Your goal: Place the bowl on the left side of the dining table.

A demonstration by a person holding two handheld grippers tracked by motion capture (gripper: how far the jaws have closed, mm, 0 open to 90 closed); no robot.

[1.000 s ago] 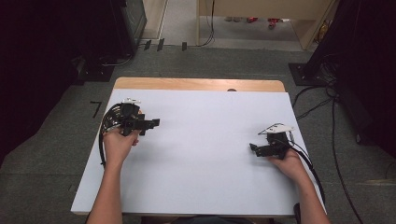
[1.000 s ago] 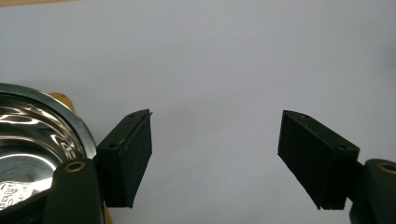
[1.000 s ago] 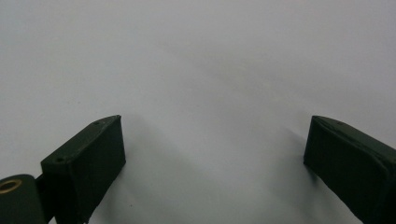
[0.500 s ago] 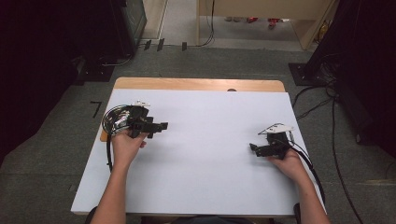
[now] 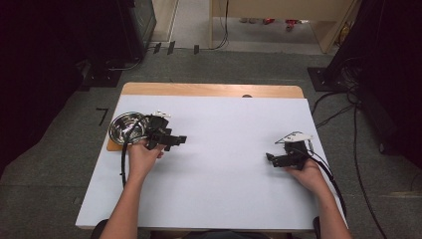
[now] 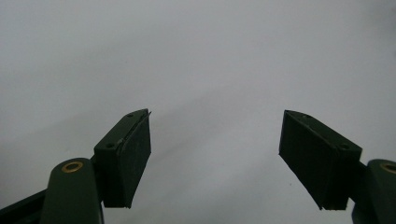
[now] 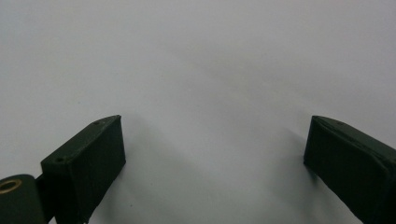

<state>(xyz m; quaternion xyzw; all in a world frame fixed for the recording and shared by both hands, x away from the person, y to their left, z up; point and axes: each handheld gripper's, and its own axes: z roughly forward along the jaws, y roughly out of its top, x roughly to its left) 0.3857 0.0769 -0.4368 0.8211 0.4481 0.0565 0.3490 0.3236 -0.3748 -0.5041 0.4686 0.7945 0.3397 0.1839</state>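
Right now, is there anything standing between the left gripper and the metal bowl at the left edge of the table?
Nothing visible does. The left gripper is open and empty, pointing toward the middle of the white table. The metal bowl lies just behind it, beside the hand; the gripper's black cable crosses the bowl's near side.

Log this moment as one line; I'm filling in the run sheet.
left gripper: open, empty, beside metal bowl | right gripper: open, empty | white sheet: bare between

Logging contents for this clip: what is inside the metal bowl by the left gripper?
The metal bowl shows a bare shiny bottom, with no contents visible. The left gripper and its cable cover the bowl's right rim, so that edge cannot be checked.
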